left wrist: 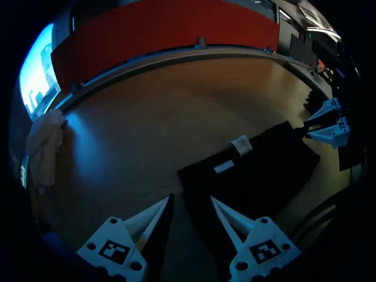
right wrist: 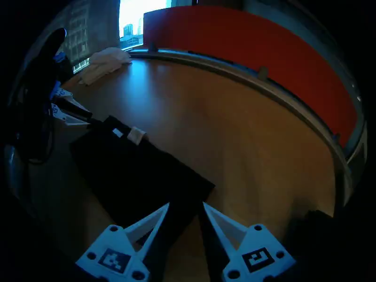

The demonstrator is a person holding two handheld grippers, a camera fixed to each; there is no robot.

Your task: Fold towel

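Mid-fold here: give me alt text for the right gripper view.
A black folded towel lies on a brown wooden table, its near corner between the fingers of the right hand-held gripper. The left hand-held gripper meets its far corner; a crumpled cream cloth lies beyond.

My counter (left wrist: 141, 131) looks like smooth, glossy wood; the towel (left wrist: 263, 174) is matt black cloth; at nine o'clock lies a pale cloth (left wrist: 44, 141), rumpled.
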